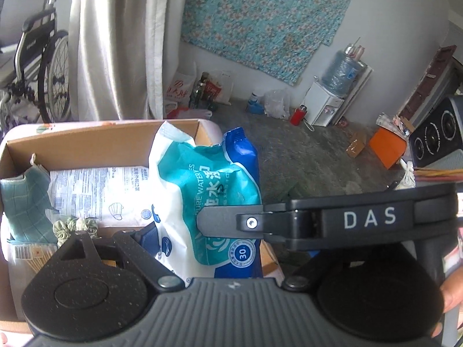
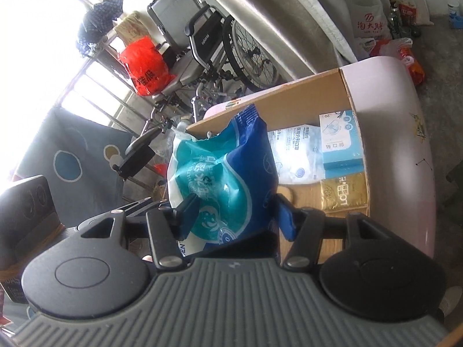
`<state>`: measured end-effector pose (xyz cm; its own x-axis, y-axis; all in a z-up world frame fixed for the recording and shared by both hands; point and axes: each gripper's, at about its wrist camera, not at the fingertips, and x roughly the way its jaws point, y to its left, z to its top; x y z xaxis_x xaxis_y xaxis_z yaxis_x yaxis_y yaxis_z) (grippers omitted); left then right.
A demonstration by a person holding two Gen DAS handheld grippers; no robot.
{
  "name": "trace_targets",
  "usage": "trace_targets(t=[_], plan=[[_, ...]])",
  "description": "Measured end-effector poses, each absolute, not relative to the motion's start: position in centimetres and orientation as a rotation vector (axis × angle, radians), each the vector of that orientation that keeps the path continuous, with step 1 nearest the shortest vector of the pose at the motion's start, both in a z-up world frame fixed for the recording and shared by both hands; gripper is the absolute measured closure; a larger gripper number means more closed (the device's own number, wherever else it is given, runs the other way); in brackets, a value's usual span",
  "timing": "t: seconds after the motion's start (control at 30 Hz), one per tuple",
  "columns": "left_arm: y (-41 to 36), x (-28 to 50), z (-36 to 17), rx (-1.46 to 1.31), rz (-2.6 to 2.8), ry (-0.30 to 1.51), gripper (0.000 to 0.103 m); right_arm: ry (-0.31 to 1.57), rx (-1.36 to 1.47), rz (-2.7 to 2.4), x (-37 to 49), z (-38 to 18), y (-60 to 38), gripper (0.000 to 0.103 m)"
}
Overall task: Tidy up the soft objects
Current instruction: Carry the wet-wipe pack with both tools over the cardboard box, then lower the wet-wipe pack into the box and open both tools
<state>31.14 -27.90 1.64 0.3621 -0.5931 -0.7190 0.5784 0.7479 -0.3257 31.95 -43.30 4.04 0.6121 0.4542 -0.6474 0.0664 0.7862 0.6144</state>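
R gripper (image 2: 231, 211) clenched on wet-wipes pack (image 2: 228, 173) over cardboard box (image 2: 289, 98); pack hides box's near side. L gripper (image 1: 185, 231) jaws mostly blocked, can't tell.

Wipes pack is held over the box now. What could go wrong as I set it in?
1. The right gripper pinches only the lower end of the soft wipes pack, so it may sag or slip out.
2. The box already holds a mask pack, cloth and scrunchie; the pack may land on them.
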Motion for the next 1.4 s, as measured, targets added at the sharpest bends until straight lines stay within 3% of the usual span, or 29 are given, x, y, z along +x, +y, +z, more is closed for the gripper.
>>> trace_targets(t=[0.27,0.53,0.83,1.07,1.27,1.4], plan=[[-25.6,38.4,-7.0,-0.144,-0.706,1.203,0.015,1.129,0.613,0.185,39.1,-3.4,-41.5,0.048],[-25.1,39.4,-11.2,-0.144,-0.647,1.315,0.013,1.283,0.561,0.113,40.6,-9.0,-41.0,0.049],[-24.0,39.8,-11.5,-0.221,-0.668,1.333,0.013,1.231,0.589,0.088,40.7,-7.6,-41.9,0.047],[-23.4,40.6,-11.1,-0.289,-0.672,1.35,0.02,1.132,0.611,0.053,39.6,-5.4,-43.7,0.047],[-19.9,39.0,-7.4,-0.3,-0.628,1.234,0.018,1.065,0.642,0.041,38.5,-4.4,-44.9,0.047],[-17.3,36.8,-4.5,-0.271,-0.583,1.13,0.016,1.085,0.647,0.089,38.6,-4.5,-43.6,0.053]])
